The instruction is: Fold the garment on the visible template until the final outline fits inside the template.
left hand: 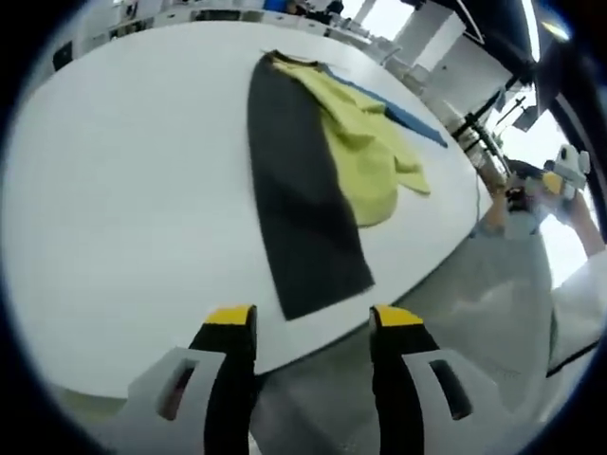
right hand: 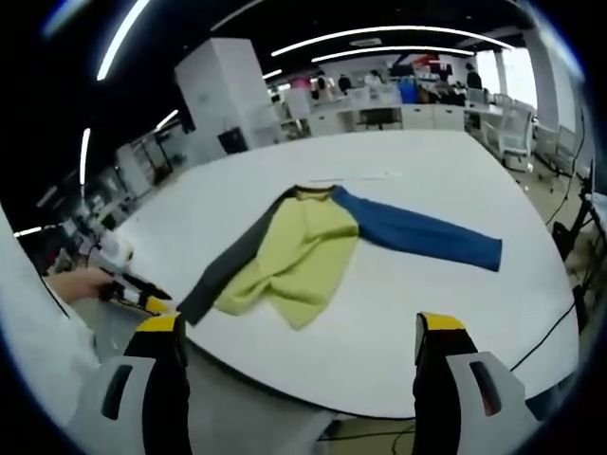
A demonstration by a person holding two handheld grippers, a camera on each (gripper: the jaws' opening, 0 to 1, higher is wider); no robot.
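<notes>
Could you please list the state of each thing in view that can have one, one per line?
Garment: lying on the table, not neatly folded; yellow body rumpled.
Grey sleeve: stretched out straight, flat.
Blue sleeve: stretched out straight, flat.
Left hand-held gripper: open, holding nothing, off the table edge.
Right hand-held gripper: open, holding nothing, clear of the garment.
Table: white; no template outline can be made out.

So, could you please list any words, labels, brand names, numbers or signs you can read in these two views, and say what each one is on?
No readable text in either view.
Garment, with yellow body, grey sleeve and blue sleeve: no print or label can be made out.
White table: no writing visible.
Left gripper and right gripper: plain yellow-tipped jaws, no lettering.
Coloured items on the background desks: too small and blurred to read.
</notes>
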